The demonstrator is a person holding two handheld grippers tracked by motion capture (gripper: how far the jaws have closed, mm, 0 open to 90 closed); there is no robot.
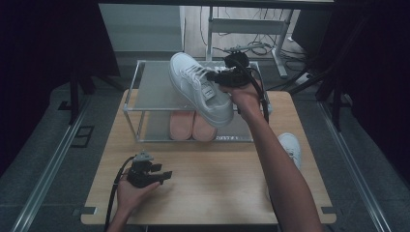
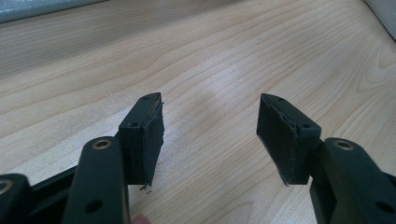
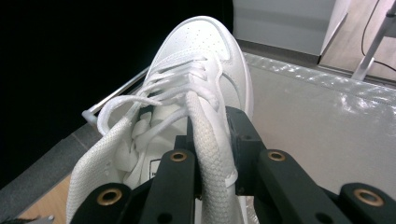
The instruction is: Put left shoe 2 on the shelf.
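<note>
White sneaker (image 1: 200, 88) is pinched by its collar in the right tool (image 1: 223, 77), up over the rack (image 1: 145, 92). Left tool (image 1: 162, 177) sits wide open, empty, on the tabletop (image 1: 217, 169).

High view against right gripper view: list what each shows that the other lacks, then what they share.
High view alone: the pink slippers on the rack's lower shelf, a second white shoe at the table's right edge, and the left gripper open above the table.
Right gripper view alone: the fingers clamped on the shoe's collar beside the laces.
Both: the white sneaker held by the right gripper over the rack's top shelf.
</note>
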